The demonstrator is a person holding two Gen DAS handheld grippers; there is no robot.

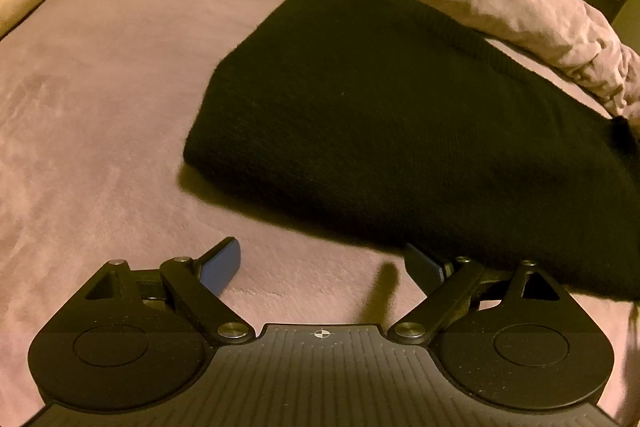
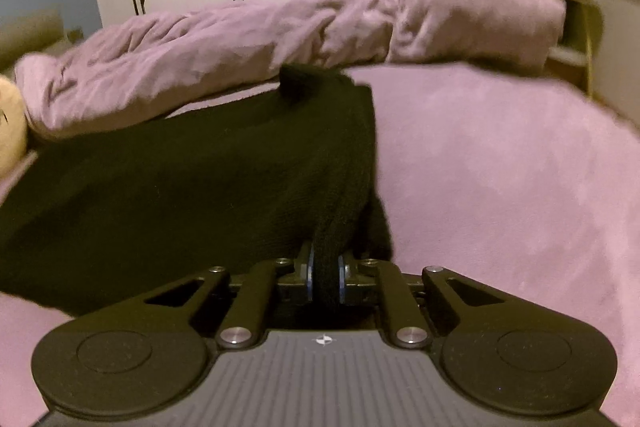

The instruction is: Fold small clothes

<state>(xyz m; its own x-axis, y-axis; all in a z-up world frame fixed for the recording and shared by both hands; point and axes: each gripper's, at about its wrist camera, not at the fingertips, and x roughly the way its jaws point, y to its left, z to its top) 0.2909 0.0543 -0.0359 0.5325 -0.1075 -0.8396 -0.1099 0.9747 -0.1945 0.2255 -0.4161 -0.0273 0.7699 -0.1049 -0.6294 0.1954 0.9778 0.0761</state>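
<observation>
1. My right hand-held gripper (image 2: pixel 326 277) is clamped tight on a bunched edge of the black knit (image 2: pixel 192 187), its blue pads (image 2: pixel 311 273) squeezing the fabric. The knit lies spread on the bed (image 2: pixel 500 167), its far side just below the crumpled duvet (image 2: pixel 280 31).
2. My left hand-held gripper (image 1: pixel 326 263) stands wide open, holding nothing, hovering over bare bed beside the knit's near edge (image 1: pixel 400 127).
3. Risk: I hold only a small bunch. If I pull hard, the thick knit could slide out of the pads, or the whole piece could drag rather than fold.
4. Risk: with only one corner held, the fold may come out skewed unless the left takes the other.
5. Risk: the far corner could catch on the duvet.
6. Writing: I can read no brand, label or text anywhere.
</observation>
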